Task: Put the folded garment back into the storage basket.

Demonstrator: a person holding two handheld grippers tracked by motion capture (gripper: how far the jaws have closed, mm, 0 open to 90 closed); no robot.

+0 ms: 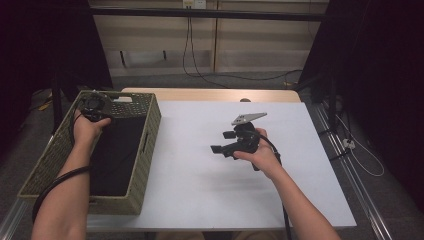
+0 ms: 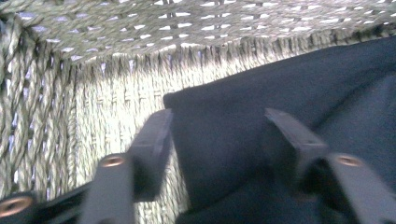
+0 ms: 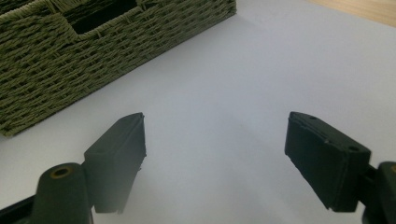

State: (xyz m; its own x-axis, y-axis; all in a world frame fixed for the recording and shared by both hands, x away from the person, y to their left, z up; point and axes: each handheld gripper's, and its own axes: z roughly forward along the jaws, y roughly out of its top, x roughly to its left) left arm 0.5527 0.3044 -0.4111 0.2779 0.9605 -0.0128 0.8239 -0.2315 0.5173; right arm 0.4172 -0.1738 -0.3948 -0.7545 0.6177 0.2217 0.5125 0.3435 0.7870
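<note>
A woven green basket [image 1: 145, 145] stands on the left of the white table top [image 1: 200, 175]. A dark cloth [image 1: 117, 155] lies in its bottom. My left gripper [image 1: 94, 107] reaches down into the basket's far left corner. In the left gripper view its jaws [image 2: 217, 115] stand apart with a corner of the dark cloth [image 2: 224, 154] between them, close to the woven wall [image 2: 116, 93]; the pads do not press on it. My right gripper [image 1: 222, 142] hovers over the middle of the table, pointing left, open with nothing in it [image 3: 215, 126].
The basket's side [image 3: 93, 51] with a handle cut-out lies ahead of the right gripper across bare white table [image 3: 224, 84]. A strip of wooden table edge [image 1: 210, 94] runs behind the white top. Cables hang at the back wall.
</note>
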